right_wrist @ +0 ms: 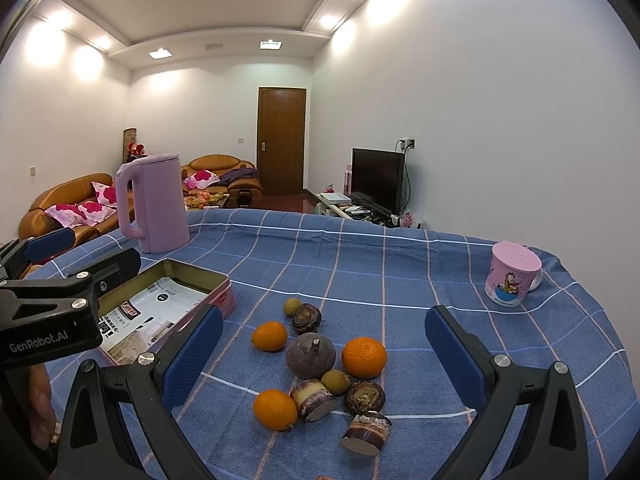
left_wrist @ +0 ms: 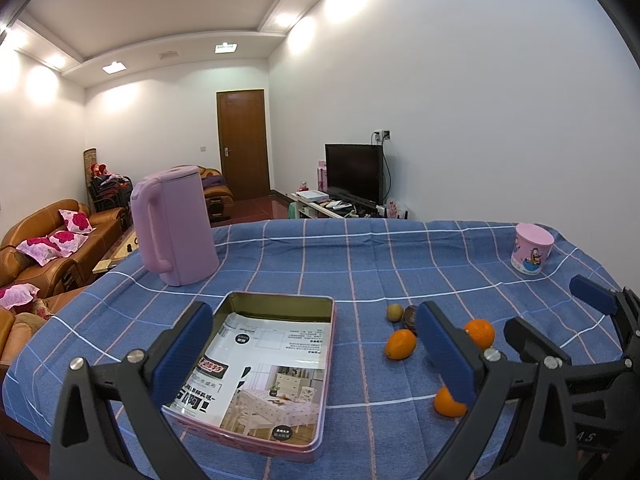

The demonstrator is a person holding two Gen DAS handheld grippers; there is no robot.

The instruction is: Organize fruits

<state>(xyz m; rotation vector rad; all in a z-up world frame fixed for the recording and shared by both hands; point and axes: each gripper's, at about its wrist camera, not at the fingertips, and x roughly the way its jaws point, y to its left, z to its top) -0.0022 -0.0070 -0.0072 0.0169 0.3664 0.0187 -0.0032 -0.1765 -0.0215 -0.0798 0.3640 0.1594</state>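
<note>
The left gripper [left_wrist: 316, 344] hovers above the blue checked tablecloth [left_wrist: 360, 256] with its jaws spread wide and nothing between them; below it lies an open pink tin [left_wrist: 276, 368], lined with a printed leaflet and holding no fruit. The right gripper [right_wrist: 324, 354] is likewise wide apart and empty, poised over the fruit, which lies loose on the cloth just right of the tin. In its view three oranges [right_wrist: 364, 357] surround a dark round mangosteen [right_wrist: 310, 356]. Near them are two small greenish-brown fruits [right_wrist: 335, 382], two dark bulb-like pieces [right_wrist: 306, 318] and two cut sugarcane sections [right_wrist: 313, 399]. Farther back a pink kettle [right_wrist: 154, 204] stands upright beyond the tin, and a pink cartoon mug [right_wrist: 512, 274] stands well apart at the right.
</note>
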